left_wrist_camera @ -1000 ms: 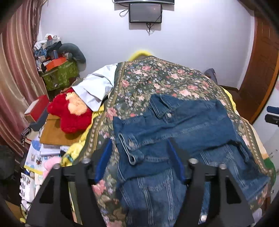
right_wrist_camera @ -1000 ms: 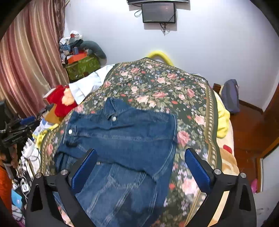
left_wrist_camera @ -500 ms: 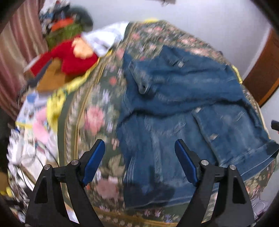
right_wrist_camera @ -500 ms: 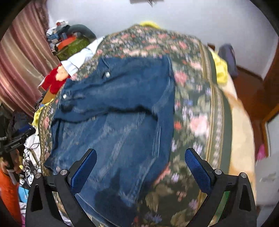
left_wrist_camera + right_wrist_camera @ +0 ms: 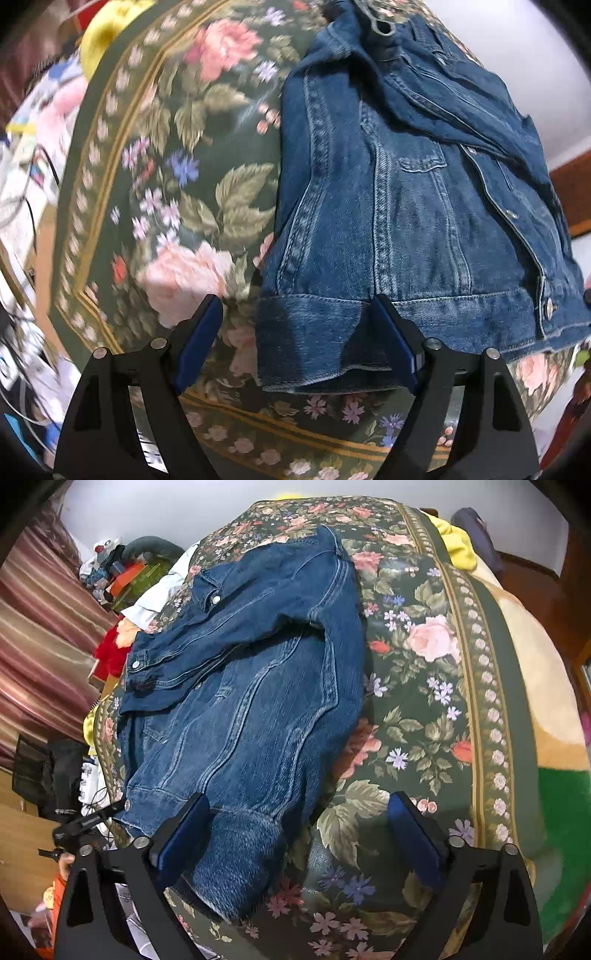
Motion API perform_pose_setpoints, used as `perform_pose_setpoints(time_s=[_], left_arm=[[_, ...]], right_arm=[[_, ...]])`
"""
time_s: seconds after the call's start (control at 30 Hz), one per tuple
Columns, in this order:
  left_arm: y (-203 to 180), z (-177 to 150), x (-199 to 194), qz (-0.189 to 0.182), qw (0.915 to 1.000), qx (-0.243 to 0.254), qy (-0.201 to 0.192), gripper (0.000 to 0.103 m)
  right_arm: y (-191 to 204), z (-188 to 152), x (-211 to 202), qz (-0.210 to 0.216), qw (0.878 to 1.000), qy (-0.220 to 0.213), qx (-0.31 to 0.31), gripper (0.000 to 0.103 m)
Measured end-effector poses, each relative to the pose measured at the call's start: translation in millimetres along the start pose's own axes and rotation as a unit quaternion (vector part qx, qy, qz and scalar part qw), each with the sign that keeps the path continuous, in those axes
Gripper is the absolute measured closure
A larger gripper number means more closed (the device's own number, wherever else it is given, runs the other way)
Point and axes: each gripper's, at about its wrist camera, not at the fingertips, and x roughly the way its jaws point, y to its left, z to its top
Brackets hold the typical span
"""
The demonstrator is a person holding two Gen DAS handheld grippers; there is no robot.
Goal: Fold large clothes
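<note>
A blue denim jacket (image 5: 406,206) lies flat on a green floral bedspread (image 5: 177,206), its sleeves folded across the chest. My left gripper (image 5: 297,343) points steeply down at the near hem and is open. The hem's left corner (image 5: 310,332) lies between its blue pads without being pinched. In the right wrist view the jacket (image 5: 251,701) stretches away from me. My right gripper (image 5: 299,842) straddles the hem's right corner (image 5: 236,860). Its jaws are closing, and the pads stand clear of the cloth.
The bedspread (image 5: 424,709) covers a bed with a beige and green blanket (image 5: 546,738) along its right edge. A red plush toy (image 5: 110,653), a pale shirt (image 5: 155,602) and piled clutter (image 5: 125,568) sit at the far left by a striped curtain (image 5: 40,638). Papers and cables (image 5: 26,192) lie beside the bed.
Both grippers have dropped toward the jacket's near hem and tipped downward, so the wall is out of view. The hem corners now sit between the fingers. The right jaws have narrowed a little.
</note>
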Motion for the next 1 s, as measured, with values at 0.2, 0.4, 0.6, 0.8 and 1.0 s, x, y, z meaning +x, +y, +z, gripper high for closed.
perform_pose_setpoints(time_s=[0.2,0.4,0.6,0.8,1.0], left_arm=[[4.3,-10.2,6.4,-0.052,0.9983,-0.026,0.009,0.050],[-10.3,-15.7,-9.5,-0.043,0.9987,0.018,-0.022,0.083],[-41.1,7.6,-56.5,-0.047,0.9938,0.054,-0.084,0.089],[-81.8,51.7,-116.7,-0.057,0.9767,0.114,-0.172,0.089],[-78.3,113.2,-145.7,-0.086,0.9682,0.086,-0.219,0.090]], right_arm=[[15.4,-5.2,-1.8,0.022,0.999,-0.007,-0.033,0.044],[27.3,-1.3,0.9,0.041,0.998,-0.001,-0.042,0.074],[40.3,19.9,-12.5,0.052,0.996,-0.023,-0.073,0.086],[68.4,48.7,-29.8,0.041,0.988,-0.072,-0.129,0.087],[70.9,99.3,-40.2,0.038,0.986,-0.118,-0.109,0.088]])
